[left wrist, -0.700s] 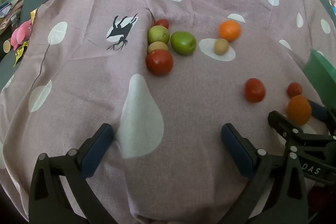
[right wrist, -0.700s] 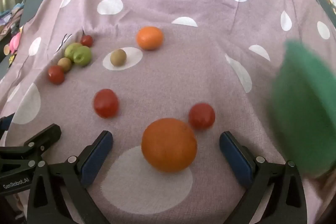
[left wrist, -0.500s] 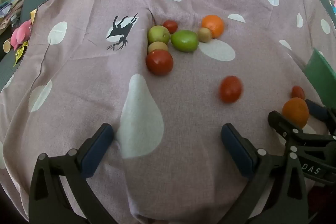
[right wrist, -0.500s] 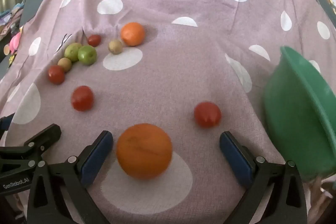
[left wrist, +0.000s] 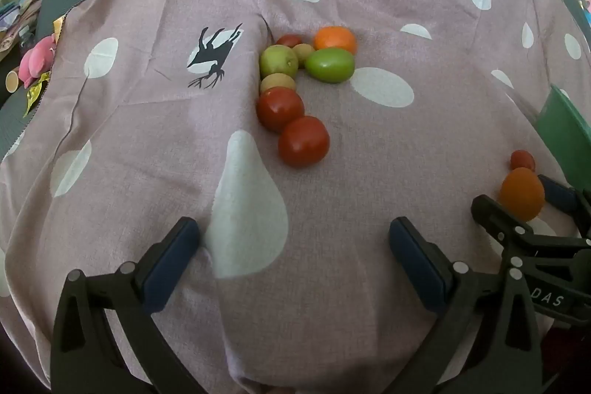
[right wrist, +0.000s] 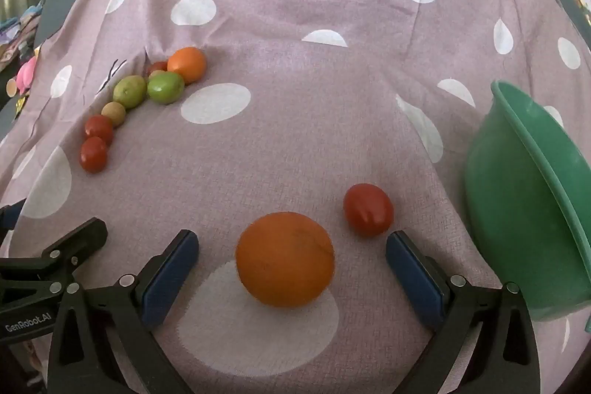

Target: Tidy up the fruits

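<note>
Several fruits lie on a mauve polka-dot cloth (left wrist: pixel 369 154). A cluster sits mid-cloth: an orange (left wrist: pixel 335 39), a green fruit (left wrist: pixel 330 64), a yellow-green fruit (left wrist: pixel 277 61), two small brown fruits and two red tomatoes (left wrist: pixel 303 141). My left gripper (left wrist: pixel 295 257) is open and empty, well short of the cluster. My right gripper (right wrist: pixel 291 268) is open; a large orange (right wrist: pixel 285 259) lies between its fingers, untouched. A red tomato (right wrist: pixel 368 209) lies just beyond the right finger. A green bowl (right wrist: pixel 532 209) stands tilted at the right.
The cloth folds into a crease behind the cluster. A pink toy (left wrist: pixel 35 60) and clutter lie off the cloth's left edge. The right gripper shows in the left wrist view (left wrist: pixel 535 235), close to my left gripper's right finger.
The loose fruits rolled left into the cluster: the far orange, a small brown fruit and a tomato. The large orange shifted between my right fingers. The green bowl settled at the right.
</note>
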Demonstrator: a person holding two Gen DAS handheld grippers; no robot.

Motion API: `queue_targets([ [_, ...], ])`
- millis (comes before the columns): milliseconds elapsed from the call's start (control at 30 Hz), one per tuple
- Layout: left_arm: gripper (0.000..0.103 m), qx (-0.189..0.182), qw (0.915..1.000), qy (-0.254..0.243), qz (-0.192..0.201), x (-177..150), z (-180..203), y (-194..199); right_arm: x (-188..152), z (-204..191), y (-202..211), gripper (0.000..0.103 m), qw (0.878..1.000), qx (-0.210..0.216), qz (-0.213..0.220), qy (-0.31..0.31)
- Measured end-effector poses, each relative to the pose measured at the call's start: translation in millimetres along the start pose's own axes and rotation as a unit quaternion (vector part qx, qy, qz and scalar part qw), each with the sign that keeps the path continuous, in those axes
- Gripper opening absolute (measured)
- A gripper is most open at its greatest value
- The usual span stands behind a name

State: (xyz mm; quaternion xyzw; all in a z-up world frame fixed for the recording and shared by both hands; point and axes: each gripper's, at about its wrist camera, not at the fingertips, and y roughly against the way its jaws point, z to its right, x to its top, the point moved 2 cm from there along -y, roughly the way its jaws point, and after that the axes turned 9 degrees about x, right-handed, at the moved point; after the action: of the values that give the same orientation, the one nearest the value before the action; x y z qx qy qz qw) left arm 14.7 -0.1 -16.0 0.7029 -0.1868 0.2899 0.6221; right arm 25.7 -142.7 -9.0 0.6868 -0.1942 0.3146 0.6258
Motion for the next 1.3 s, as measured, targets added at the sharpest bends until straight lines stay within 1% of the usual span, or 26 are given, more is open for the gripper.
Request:
queue_targets([
  [1300, 0.103, 0.0, 1.0, -0.001, 0.0, 0.2, 0.0, 0.2, 2.4, -0.7, -2.4, 0.101, 1.0, 0.0, 0.0, 0.0],
])
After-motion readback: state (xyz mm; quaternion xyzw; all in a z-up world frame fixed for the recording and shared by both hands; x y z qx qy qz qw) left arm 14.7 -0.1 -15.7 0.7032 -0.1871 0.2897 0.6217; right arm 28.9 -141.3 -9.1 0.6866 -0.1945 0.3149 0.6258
